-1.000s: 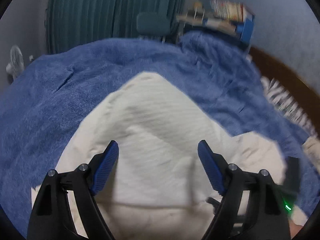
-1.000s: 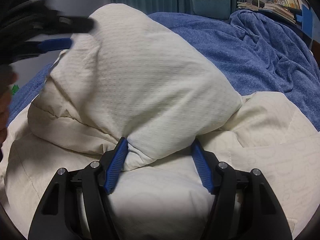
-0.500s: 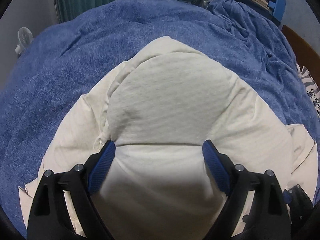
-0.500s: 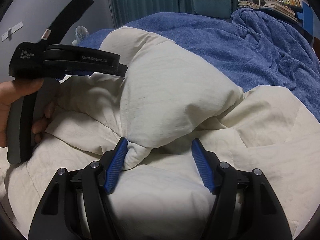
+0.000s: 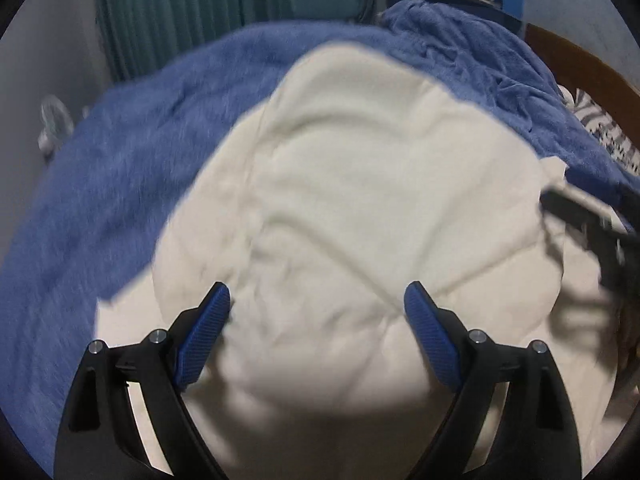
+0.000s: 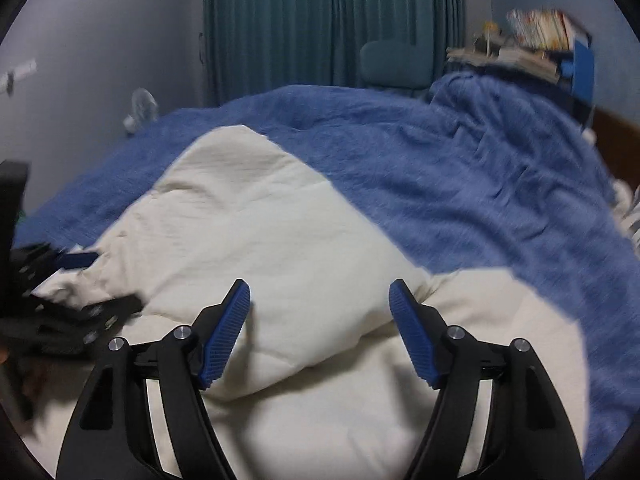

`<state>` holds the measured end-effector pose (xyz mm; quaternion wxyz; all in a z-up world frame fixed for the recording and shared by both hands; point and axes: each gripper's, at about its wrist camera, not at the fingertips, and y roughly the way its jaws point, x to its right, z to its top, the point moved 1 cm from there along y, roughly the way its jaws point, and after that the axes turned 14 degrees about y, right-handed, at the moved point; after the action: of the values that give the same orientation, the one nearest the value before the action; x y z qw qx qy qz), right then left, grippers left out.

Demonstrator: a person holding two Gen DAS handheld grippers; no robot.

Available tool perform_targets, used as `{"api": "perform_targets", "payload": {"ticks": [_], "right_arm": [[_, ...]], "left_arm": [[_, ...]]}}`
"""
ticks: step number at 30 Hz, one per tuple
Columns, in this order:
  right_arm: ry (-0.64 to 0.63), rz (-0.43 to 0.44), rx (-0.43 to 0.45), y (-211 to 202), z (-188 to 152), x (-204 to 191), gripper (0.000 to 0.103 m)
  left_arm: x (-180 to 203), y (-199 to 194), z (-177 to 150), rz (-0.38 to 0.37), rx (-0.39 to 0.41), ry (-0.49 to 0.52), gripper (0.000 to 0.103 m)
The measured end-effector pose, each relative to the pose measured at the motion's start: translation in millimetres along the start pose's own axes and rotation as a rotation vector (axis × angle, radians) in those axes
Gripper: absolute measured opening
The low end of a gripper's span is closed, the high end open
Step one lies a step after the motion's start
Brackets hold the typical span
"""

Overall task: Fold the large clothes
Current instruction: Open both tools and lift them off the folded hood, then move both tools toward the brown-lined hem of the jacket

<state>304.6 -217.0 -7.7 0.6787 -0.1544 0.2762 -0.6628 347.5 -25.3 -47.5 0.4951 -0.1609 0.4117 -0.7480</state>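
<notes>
L wrist view: our left tongs (image 5: 316, 308) gape wide w/ nothing clamped over the cream garment (image 5: 360, 200) heaped mid-bed on the blue blanket (image 5: 120, 168); R wrist view: right tongs (image 6: 320, 306) are opening off the folded flap, so we judge this fold laid, next needs regrasping an edge.

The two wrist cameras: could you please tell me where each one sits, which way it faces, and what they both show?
Left wrist: on the left gripper, looking down its open fingers at the cream quilt; the right gripper blurs in at the right edge.
Right wrist: on the right gripper, jaws opening over the quilt's folded layer; the left gripper shows at the left.
Shared: the quilt, blue blanket, teal curtain, books.
</notes>
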Motion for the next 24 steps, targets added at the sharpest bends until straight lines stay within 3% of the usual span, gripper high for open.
{"api": "perform_targets", "payload": {"ticks": [7, 14, 17, 20, 24], "right_arm": [[0.053, -0.016, -0.163, 42.4, -15.2, 14.3, 0.072], [0.070, -0.016, -0.208, 51.4, -18.2, 15.2, 0.075], [0.109, 0.000, -0.192, 27.1, -13.5, 19.2, 0.076], [0.138, 0.014, -0.155, -23.6, -4.2, 19.3, 0.076], [0.034, -0.019, -0.077, -99.4, -6.8, 6.2, 0.080]], "left_arm": [[5.0, 16.5, -13.5, 0.021, 0.005, 0.009, 0.085], [8.6, 14.2, -9.5, 0.047, -0.013, 0.014, 0.086], [11.0, -14.2, -7.5, 0.074, -0.032, -0.009, 0.085], [18.6, -71.2, -10.3, 0.025, 0.035, -0.035, 0.085], [42.6, -149.8, -28.9, 0.050, 0.092, 0.041, 0.086]]}}
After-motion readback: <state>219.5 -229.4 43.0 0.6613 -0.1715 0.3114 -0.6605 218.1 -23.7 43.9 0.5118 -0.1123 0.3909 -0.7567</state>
